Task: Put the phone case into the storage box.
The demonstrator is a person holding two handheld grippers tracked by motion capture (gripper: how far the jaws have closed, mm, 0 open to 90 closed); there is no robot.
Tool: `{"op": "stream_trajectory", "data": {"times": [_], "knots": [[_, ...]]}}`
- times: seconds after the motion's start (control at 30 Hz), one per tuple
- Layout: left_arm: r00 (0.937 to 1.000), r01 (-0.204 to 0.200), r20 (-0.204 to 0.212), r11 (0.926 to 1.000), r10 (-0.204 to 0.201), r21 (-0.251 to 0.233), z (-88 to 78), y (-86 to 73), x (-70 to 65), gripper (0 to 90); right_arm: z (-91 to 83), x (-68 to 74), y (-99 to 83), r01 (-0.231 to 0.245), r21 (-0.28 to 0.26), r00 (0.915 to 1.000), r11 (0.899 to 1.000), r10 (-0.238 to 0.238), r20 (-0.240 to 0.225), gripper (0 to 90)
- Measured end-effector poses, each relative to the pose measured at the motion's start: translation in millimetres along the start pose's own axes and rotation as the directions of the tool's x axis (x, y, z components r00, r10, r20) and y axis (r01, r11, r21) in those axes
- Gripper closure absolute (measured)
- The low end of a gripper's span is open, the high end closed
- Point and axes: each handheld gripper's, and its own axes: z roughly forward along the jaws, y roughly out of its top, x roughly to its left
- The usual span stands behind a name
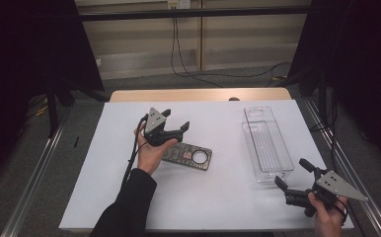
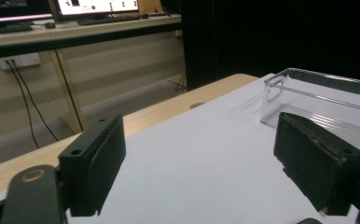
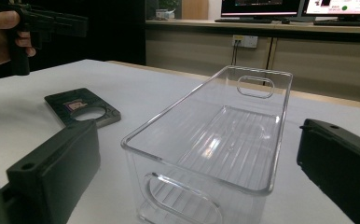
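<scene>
A dark patterned phone case [image 1: 187, 155] with a round hole lies flat on the white table [image 1: 203, 202]. It appears again in the right gripper view [image 3: 82, 108]. Just left of and above it, my left gripper [image 1: 176, 119] is held in a hand, open, with bare tabletop between its jaws [image 2: 201, 163]. A long clear plastic bin [image 1: 267, 143] stands empty at the right [image 3: 215, 140]. My right gripper [image 1: 292, 173] hovers open just in front of the bin's near end, apart from it.
A strip of wooden tabletop [image 1: 198, 94] runs along the far edge of the white sheet. Metal rails [image 1: 35, 173] flank the table on both sides. Cables [image 1: 188, 69] trail across the floor behind, below a desk with monitors [image 3: 280, 7].
</scene>
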Motion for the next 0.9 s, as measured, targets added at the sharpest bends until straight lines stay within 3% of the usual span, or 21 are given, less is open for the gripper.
{"op": "stream_trajectory", "data": {"times": [0.1, 0.13, 0.23, 0.3, 0.33, 0.43, 0.57, 0.6, 0.63, 0.67, 0.8, 0.9], "knots": [[1.0000, -0.001, -0.005, 0.9999, 0.002, 0.012, 0.4, -0.1, -3.6, 24.0, 0.0, 0.0, 0.0, 0.002, 0.002, 1.0000, 1.000, -0.002, -0.002, 0.0], [0.9999, 0.008, 0.012, 1.0000, -0.008, 0.001, -0.1, 0.9, -4.6, 28.3, 0.0, -0.1, 0.0, 0.003, 0.002, 1.0000, 1.000, -0.003, -0.002, 0.0], [0.9999, 0.008, 0.006, 0.9999, -0.008, -0.007, -1.0, 2.2, -5.5, 36.5, 0.0, -0.1, -0.1, 0.002, 0.003, 1.0000, 1.000, -0.002, -0.001, 0.0], [0.9996, 0.021, 0.019, 0.9997, -0.021, 0.009, -1.1, 2.7, -5.4, 41.7, -0.1, 0.1, 0.0, 0.001, 0.001, 1.0000, 1.000, -0.001, 0.000, 0.0], [0.9978, 0.039, 0.052, 0.9986, -0.040, 0.037, -1.2, 2.3, -5.0, 44.7, -0.2, 0.2, 0.0, 0.000, 0.000, 1.0000, 1.000, 0.000, -0.002, 0.0], [0.9980, 0.024, 0.058, 0.9979, -0.027, 0.059, -2.3, 2.4, -4.9, 52.4, -0.1, 0.2, -0.1, -0.001, 0.001, 1.0000, 1.000, 0.001, -0.001, 0.0], [0.9958, 0.043, 0.076, 0.9941, -0.051, 0.099, -3.5, 2.2, -2.3, 67.9, -0.1, 0.3, -0.2, -0.002, 0.003, 1.0000, 1.000, 0.002, 0.001, 0.0], [0.9945, 0.049, 0.088, 0.9931, -0.058, 0.107, -3.4, 2.0, -1.3, 67.9, -0.2, 0.3, 0.0, 0.000, 0.001, 1.0000, 1.000, 0.000, 0.002, 0.0], [0.9943, 0.042, 0.093, 0.9924, -0.053, 0.116, -3.3, 1.9, -0.4, 71.7, -0.2, 0.4, 0.1, 0.000, 0.000, 1.0000, 1.000, 0.000, 0.002, 0.0], [0.9934, 0.041, 0.101, 0.9912, -0.054, 0.126, -3.0, 2.2, 0.7, 81.4, 0.0, 0.4, 0.1, 0.001, 0.001, 1.0000, 1.000, -0.001, 0.001, 0.0], [0.9902, 0.057, 0.118, 0.9870, -0.075, 0.150, -2.6, 3.8, 1.5, 89.3, -0.4, 0.3, 0.0, 0.001, 0.000, 1.0000, 1.000, -0.001, 0.001, 0.0], [0.9884, 0.059, 0.128, 0.9831, -0.082, 0.173, -1.4, 4.5, 0.5, 90.0, -0.6, 0.2, 0.1, -0.001, -0.001, 1.0000, 1.000, 0.001, 0.002, 0.0]]}}
